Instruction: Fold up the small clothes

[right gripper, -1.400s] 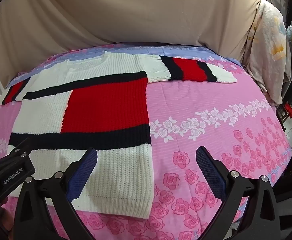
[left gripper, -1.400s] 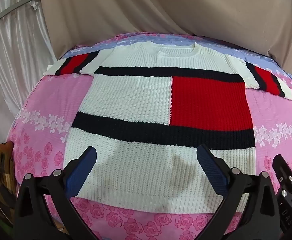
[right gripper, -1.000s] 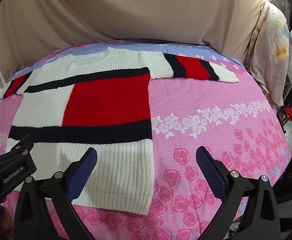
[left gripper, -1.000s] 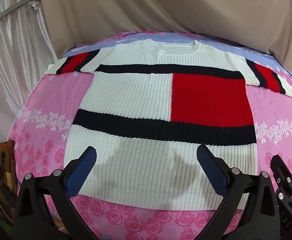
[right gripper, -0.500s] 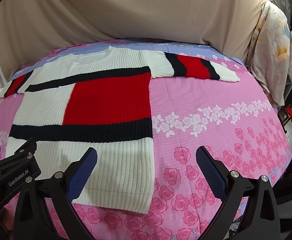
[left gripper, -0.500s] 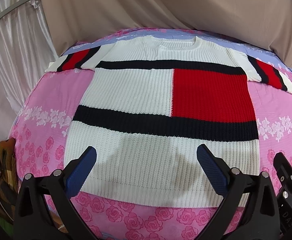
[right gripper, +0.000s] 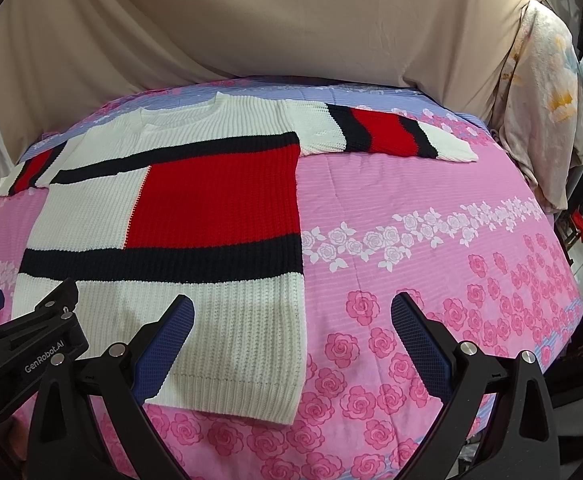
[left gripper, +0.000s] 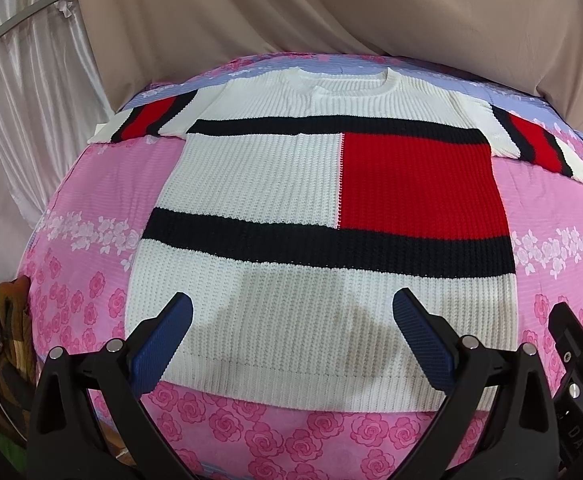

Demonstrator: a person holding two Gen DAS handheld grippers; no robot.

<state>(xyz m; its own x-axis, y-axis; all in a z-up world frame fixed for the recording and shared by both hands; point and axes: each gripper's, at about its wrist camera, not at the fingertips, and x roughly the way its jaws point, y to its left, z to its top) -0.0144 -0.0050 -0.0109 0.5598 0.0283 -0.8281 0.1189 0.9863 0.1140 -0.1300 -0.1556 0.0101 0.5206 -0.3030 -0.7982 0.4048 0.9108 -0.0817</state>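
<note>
**A:** Left wrist view first. What lies ahead of the left gripper (left gripper: 291,332)?

**B:** A knitted sweater (left gripper: 251,184), spread flat and face up on a pink floral bedsheet (left gripper: 79,264). It is white with black bands, a red block on the chest and red-and-black stripes on both sleeves. The sleeves stretch out to either side, and the neckline points away from the camera.

**A:** How do the jaws stand?

**B:** Spread wide, with nothing between them. The blue pads (left gripper: 163,344) hang over the white lower part of the sweater, near the hem; I cannot tell whether they touch the knit.

**A:** And the right gripper (right gripper: 291,336)?

**B:** Also wide apart and holding nothing. It straddles the sweater's right edge: one pad sits over the white hem corner, the other over bare pink sheet. The left gripper's black body (right gripper: 31,344) shows at the lower left of that view, just beside it.

**A:** What surrounds the bed?

**B:** A beige cloth backdrop (right gripper: 251,20) hangs behind it, and a pale patterned cloth (right gripper: 547,100) hangs at the far right.
</note>
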